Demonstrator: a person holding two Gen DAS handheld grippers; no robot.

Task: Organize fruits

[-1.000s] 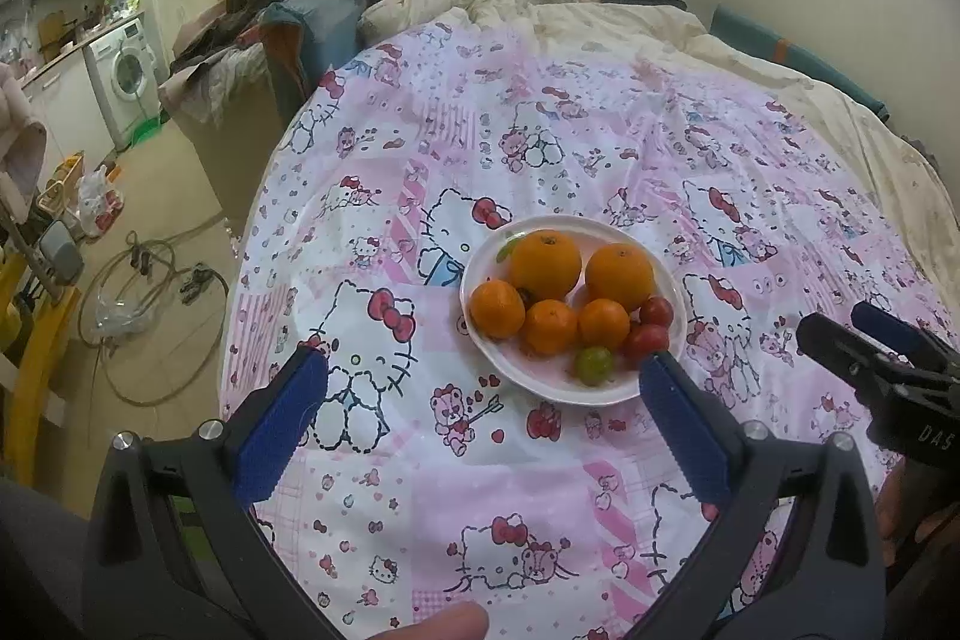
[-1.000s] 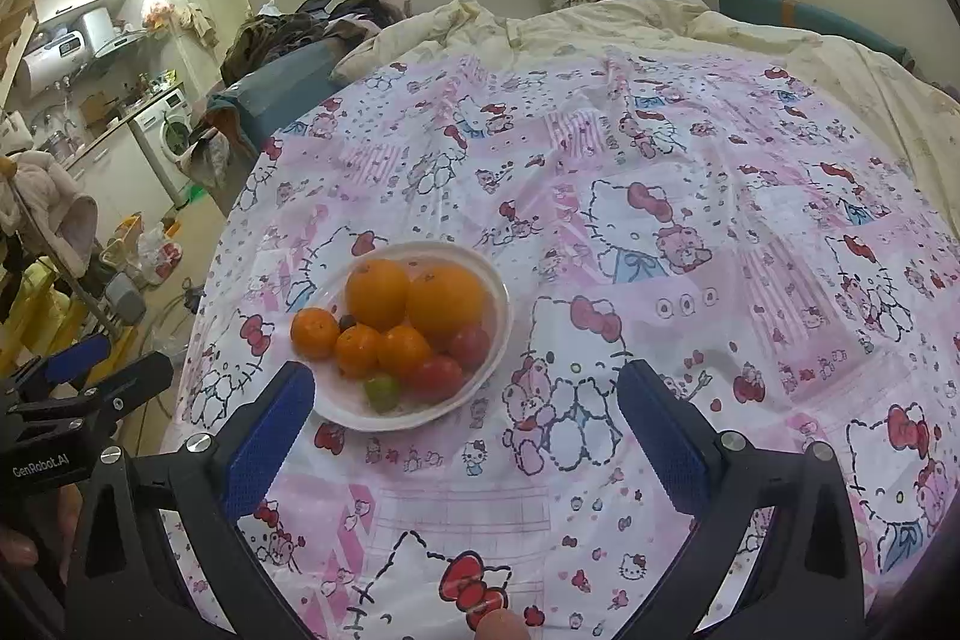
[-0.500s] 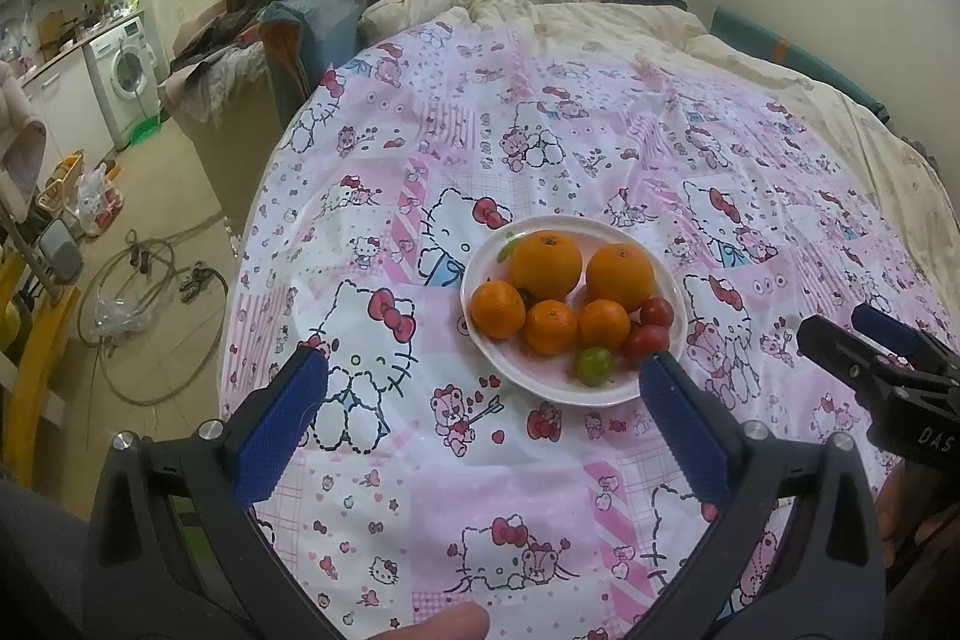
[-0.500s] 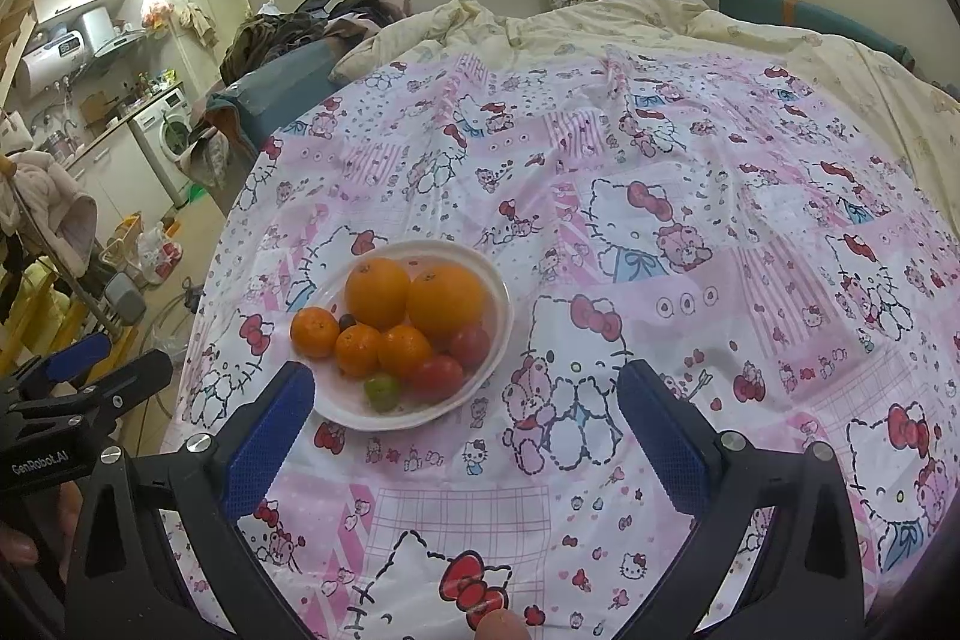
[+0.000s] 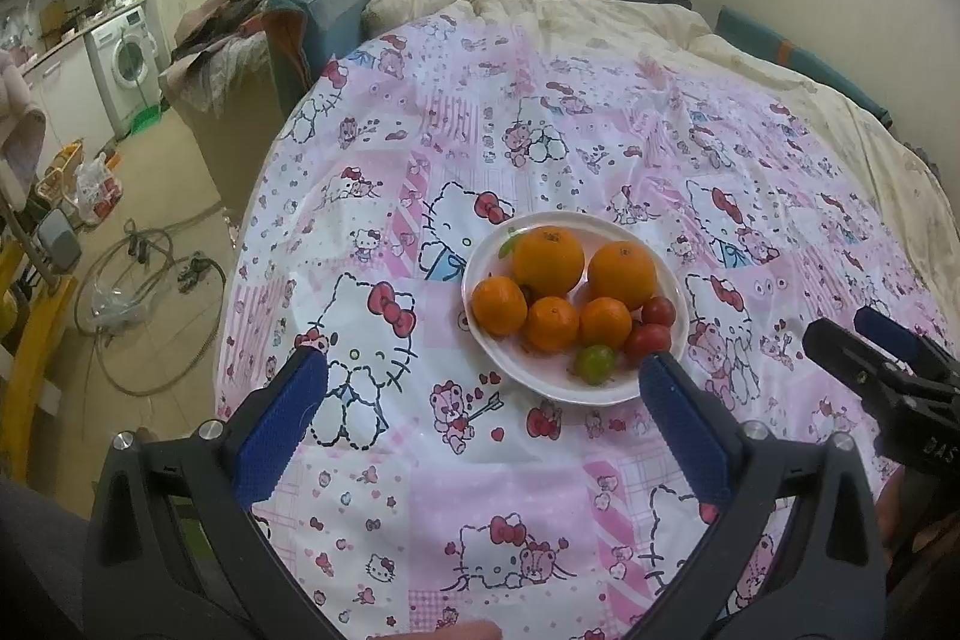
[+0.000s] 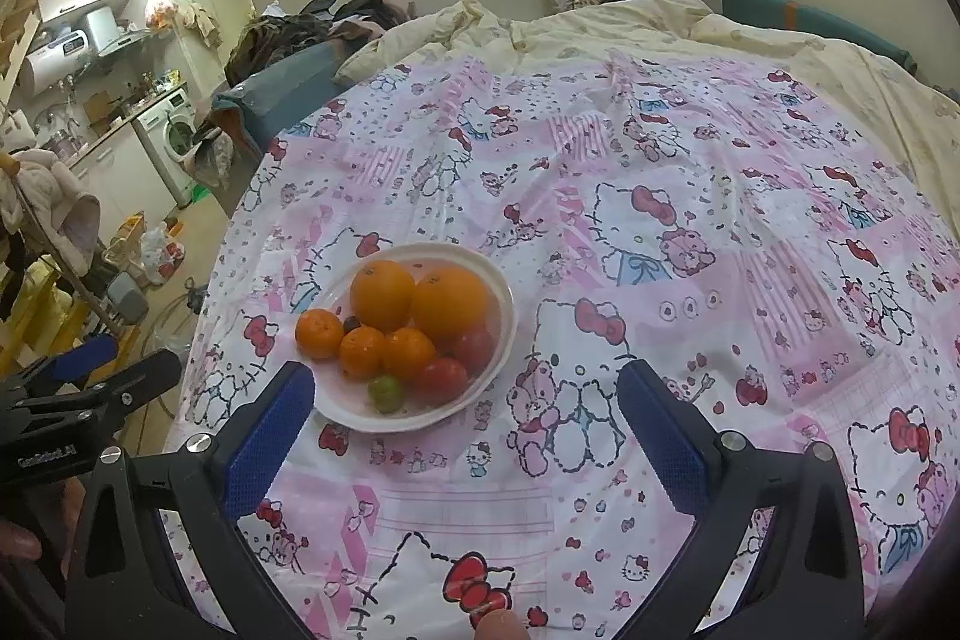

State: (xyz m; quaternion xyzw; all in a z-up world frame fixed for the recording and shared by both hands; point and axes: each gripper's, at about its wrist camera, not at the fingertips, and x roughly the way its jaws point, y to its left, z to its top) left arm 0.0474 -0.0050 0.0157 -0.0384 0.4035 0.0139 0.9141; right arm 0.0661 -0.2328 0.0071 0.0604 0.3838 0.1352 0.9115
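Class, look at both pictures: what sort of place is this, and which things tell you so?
Most likely a small one-room flat: a bed with a rumpled quilt, a washing machine by kitchen cupboards, and a plate of fruit on a cartoon-cat sheet.

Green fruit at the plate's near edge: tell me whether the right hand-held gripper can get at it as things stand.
Probably yes: the right hand-held gripper is open, and the green fruit lies exposed at the plate's near edge, though tomatoes crowd its side.

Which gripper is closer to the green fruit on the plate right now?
Left, probably. The left gripper frames the green fruit near its right finger; the right gripper sits farther right, with the fruit nearer its left finger.
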